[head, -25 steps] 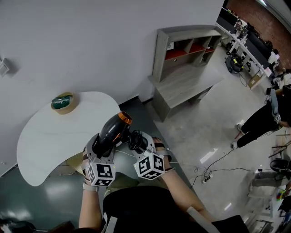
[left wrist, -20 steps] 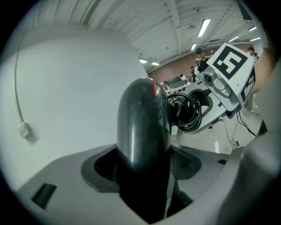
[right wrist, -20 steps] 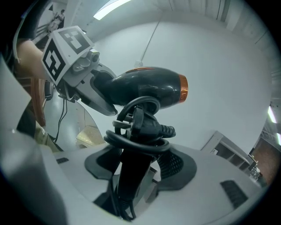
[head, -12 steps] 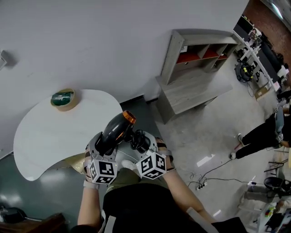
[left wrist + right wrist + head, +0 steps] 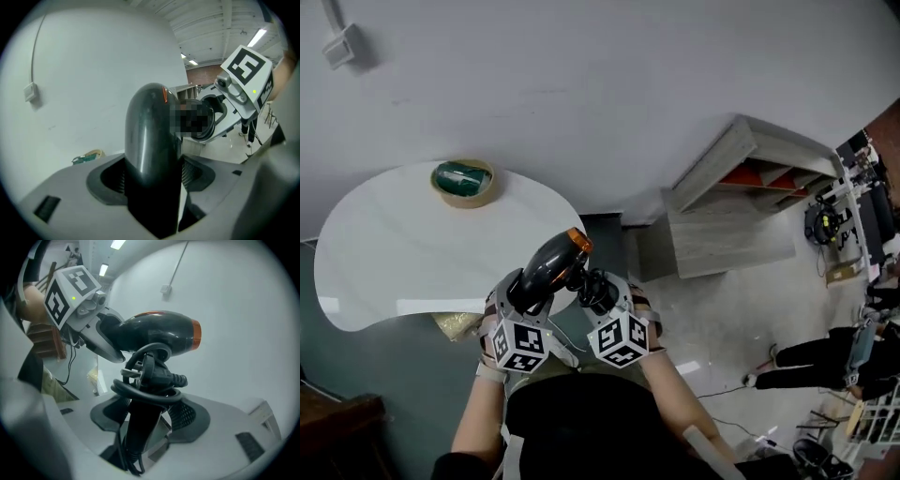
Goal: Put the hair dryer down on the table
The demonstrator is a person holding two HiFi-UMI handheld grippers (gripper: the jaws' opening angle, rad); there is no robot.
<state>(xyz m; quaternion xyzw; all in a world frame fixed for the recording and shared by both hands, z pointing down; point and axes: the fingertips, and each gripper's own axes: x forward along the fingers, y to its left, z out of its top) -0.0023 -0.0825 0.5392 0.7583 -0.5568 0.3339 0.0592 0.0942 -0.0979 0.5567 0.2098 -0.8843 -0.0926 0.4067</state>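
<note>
The dark body of the hair dryer [image 5: 150, 136] is squeezed between the jaws of the left gripper [image 5: 153, 180]. These jaws are spread wide because the body is fat, and both pads are pressed on it. The handle [image 5: 138, 437] of the hair dryer is gripped between the jaws of the right gripper [image 5: 147, 418], which are also spread quite wide. The black cord [image 5: 149, 380] is wound round the handle just above those jaws, and the plug is tucked into the loops.

In the head view the hair dryer is seen in the middle of the frame, held up in the air by both grippers. Its orange tip [image 5: 578, 242] is pointed up and to the right. The white bench [image 5: 403, 258] is seen at the left of the frame. The hair dryer is held near its right edge and is not resting on it. A roll of tape [image 5: 464, 181] is seen on the bench in the upper left, well apart from the hair dryer.

So the job is not done yet. The hair dryer has to be moved over a bare part of the bench, lowered onto it, and let go by both jaws.
</note>
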